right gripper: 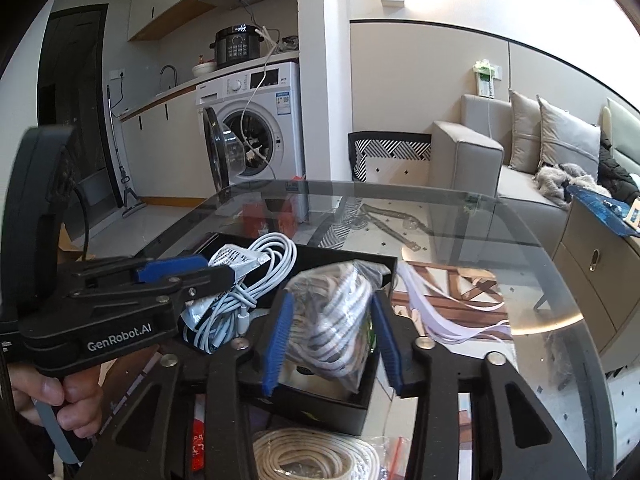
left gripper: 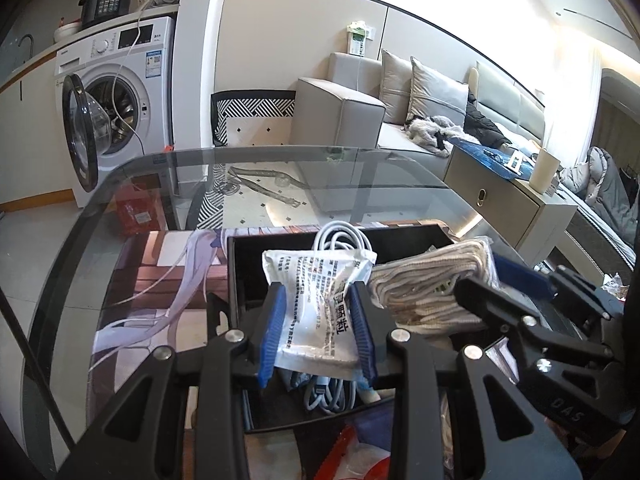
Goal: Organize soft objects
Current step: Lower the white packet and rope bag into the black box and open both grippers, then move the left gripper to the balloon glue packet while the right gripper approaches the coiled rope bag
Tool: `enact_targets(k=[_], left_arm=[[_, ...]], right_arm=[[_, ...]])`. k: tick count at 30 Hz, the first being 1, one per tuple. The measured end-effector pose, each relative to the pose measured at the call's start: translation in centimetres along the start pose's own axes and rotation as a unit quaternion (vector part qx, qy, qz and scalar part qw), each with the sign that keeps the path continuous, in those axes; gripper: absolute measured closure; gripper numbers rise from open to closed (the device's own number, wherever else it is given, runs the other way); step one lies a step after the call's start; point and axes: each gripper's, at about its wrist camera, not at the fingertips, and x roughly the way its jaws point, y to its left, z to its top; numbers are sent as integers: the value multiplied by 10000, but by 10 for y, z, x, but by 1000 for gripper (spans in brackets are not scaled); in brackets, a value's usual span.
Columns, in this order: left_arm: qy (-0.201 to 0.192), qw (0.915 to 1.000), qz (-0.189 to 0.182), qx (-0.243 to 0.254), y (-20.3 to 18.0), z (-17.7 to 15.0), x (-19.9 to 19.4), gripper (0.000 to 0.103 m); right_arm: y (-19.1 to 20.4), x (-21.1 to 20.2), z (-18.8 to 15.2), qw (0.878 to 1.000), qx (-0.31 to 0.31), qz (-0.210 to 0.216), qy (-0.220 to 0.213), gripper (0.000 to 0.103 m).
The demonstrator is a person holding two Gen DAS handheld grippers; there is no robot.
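The white printed pouch (left gripper: 320, 304) sits at the centre of the left wrist view, pinched between our left gripper (left gripper: 318, 334) pads above the black box (left gripper: 240, 280). A white coiled cable (left gripper: 344, 240) lies behind it, partly hidden. Our right gripper (left gripper: 496, 280) enters at centre right, closed on the bagged rope (left gripper: 428, 280).

In the right wrist view, our right gripper (right gripper: 332, 340) pinches the bagged rope (right gripper: 332, 320) at lower centre, over the black box (right gripper: 360, 404). Our left gripper (right gripper: 180, 272) reaches in from the left, its hold hard to make out. At the bottom edge, a cream cord coil (right gripper: 312, 456) is cut off.
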Motion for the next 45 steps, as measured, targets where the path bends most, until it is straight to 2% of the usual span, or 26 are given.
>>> enact_targets(k=[3,5,9,11,14,15,17,19,22,28,45], left_arm=[[47,9999,-5,89,-4,-4,1,71],[44,9998,72,187,-7,-6,1,70],[49,9994,95,316,-14,-8,-3,64],[24,9996,46,269,-13,-7,-9,46],[-58,9996,34,266,-12,-7,-20,39],[-66,9996,33,277,-12,-7,-22,35],[-127,9996,109,243,-11,-8,-30,11],[-230,9994,156,194,-8,-11,-37,4],[-304,9991,253,149,-4,-15,-47,0],[-354,9983,448,139,0,-28,-58,0],[-100,9981,569,207,-4,-54,-59,0]], right_arm=[[0,-6,-1,9999,-55,-86,-39,50],[-2,-8,0,9999,-53,-104,-45,36],[-3,-13,-2,9999,-50,-132,-55,20],[-3,-18,-4,9998,-36,-163,-93,10],[-5,-25,-8,9998,-13,-177,-126,3],[-6,-27,-9,9997,3,-183,-135,2],[-7,-31,-11,9997,46,-193,-154,1],[-9,-34,-14,9997,73,-181,-141,1],[-10,-38,-19,9998,77,-171,-79,1],[-8,-45,-35,9999,126,-22,55,1],[6,-36,-56,9980,-85,46,630,1]])
